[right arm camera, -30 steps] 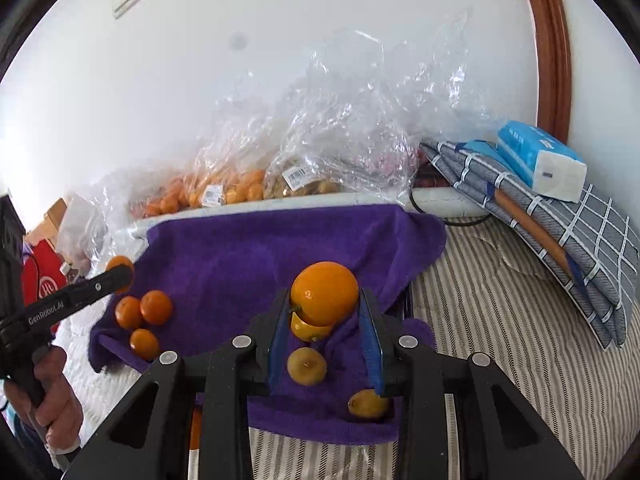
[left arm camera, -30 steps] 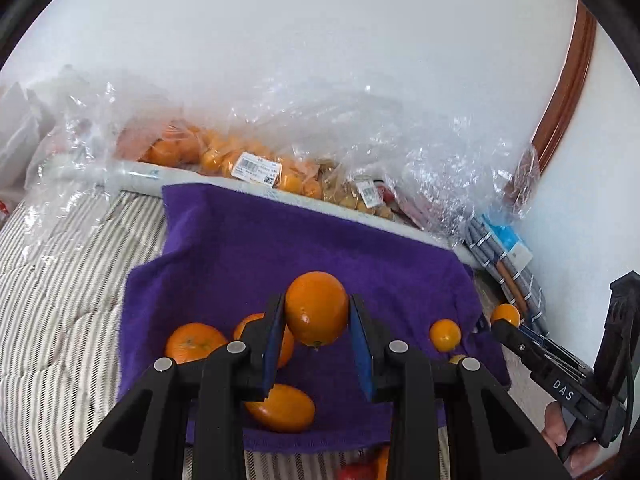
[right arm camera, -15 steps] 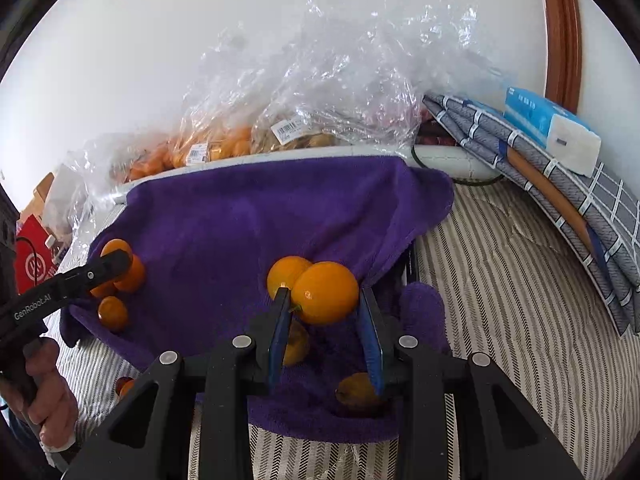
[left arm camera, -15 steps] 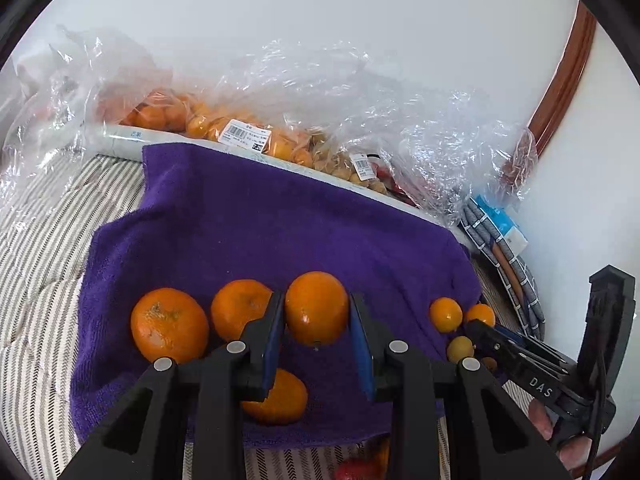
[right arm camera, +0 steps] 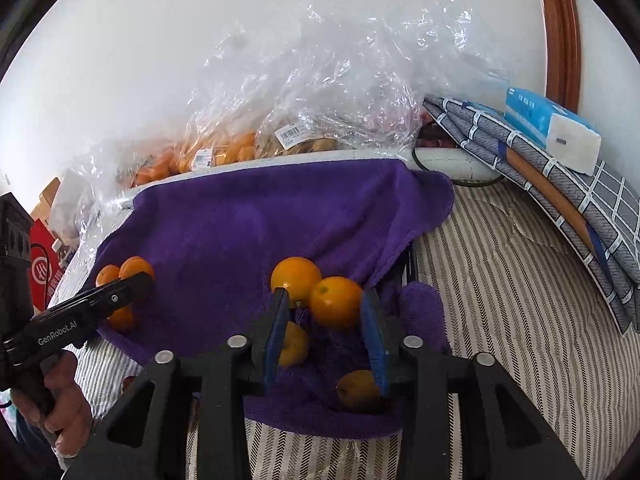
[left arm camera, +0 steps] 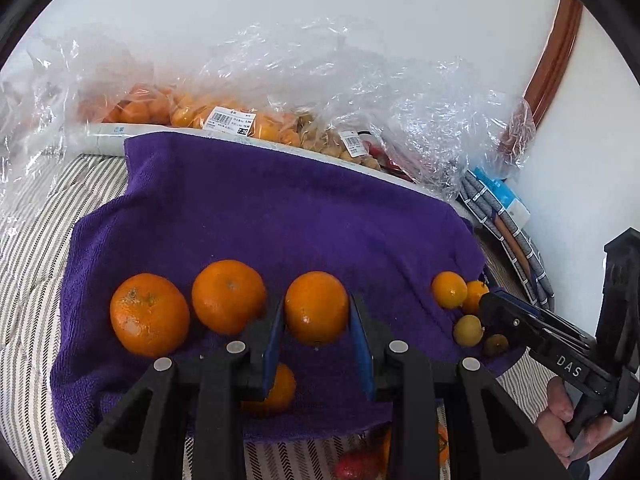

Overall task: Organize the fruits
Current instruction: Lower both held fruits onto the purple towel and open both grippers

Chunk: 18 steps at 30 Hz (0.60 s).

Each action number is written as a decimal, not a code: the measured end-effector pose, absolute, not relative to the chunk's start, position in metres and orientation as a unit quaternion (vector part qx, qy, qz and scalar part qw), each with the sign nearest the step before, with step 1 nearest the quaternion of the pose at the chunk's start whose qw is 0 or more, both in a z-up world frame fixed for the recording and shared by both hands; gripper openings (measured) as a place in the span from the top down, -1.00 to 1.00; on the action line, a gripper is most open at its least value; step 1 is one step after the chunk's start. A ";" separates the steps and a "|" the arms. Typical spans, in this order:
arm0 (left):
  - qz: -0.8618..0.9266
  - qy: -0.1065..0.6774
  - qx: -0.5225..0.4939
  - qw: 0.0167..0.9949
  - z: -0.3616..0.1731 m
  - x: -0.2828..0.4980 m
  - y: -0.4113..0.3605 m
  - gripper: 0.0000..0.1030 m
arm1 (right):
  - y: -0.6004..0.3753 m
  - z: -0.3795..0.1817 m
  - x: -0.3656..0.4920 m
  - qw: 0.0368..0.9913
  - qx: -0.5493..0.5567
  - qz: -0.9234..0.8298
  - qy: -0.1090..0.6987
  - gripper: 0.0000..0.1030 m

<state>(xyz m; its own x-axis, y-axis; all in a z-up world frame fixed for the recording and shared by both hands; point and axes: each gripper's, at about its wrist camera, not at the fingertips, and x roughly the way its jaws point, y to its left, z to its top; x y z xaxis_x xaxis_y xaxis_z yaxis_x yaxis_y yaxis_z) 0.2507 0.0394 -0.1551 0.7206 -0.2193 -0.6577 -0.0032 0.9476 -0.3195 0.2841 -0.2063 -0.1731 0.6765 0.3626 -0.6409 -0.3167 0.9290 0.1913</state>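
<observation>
Right tongs [right arm camera: 325, 322] opening — "GenRobot.AI", "DAS" lettering [left arm camera: 569, 371]

Orange fruits [left arm camera: 149, 313] lie on a purple towel [left arm camera: 280, 216] over a grey-and-white striped cover [right arm camera: 516, 280], beside clear bags [right arm camera: 340, 80], a grey checked cloth [right arm camera: 576, 188], a blue-and-white pack [right arm camera: 548, 128] and black grippers with blue pads [left arm camera: 362, 344].

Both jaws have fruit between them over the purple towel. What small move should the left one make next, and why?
Probably lower a little and release. The left gripper is shut on an orange, just beside two oranges lined up on the purple towel, so setting it there extends the row. The right gripper has just been opening around its small orange.
</observation>
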 end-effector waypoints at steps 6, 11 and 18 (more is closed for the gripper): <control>-0.059 0.368 -0.151 0.916 -0.156 0.251 0.039 0.41 | -0.206 -0.171 0.282 0.917 0.035 0.189 0.351 0.16; -0.060 0.366 -0.153 0.916 -0.156 0.250 0.039 0.36 | -0.205 -0.170 0.281 0.918 0.034 0.186 0.348 0.16; -0.062 0.356 -0.169 0.917 -0.155 0.247 0.045 0.27 | -0.206 -0.168 0.275 0.923 0.029 0.174 0.341 0.16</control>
<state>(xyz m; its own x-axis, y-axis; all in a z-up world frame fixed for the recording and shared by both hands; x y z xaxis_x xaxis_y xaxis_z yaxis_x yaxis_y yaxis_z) 0.2467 0.0448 -0.1550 0.7392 -0.2333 -0.6318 -0.0074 0.9352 -0.3540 0.2747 -0.2058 -0.1675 0.7067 0.3407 -0.6201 -0.3007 0.9380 0.1727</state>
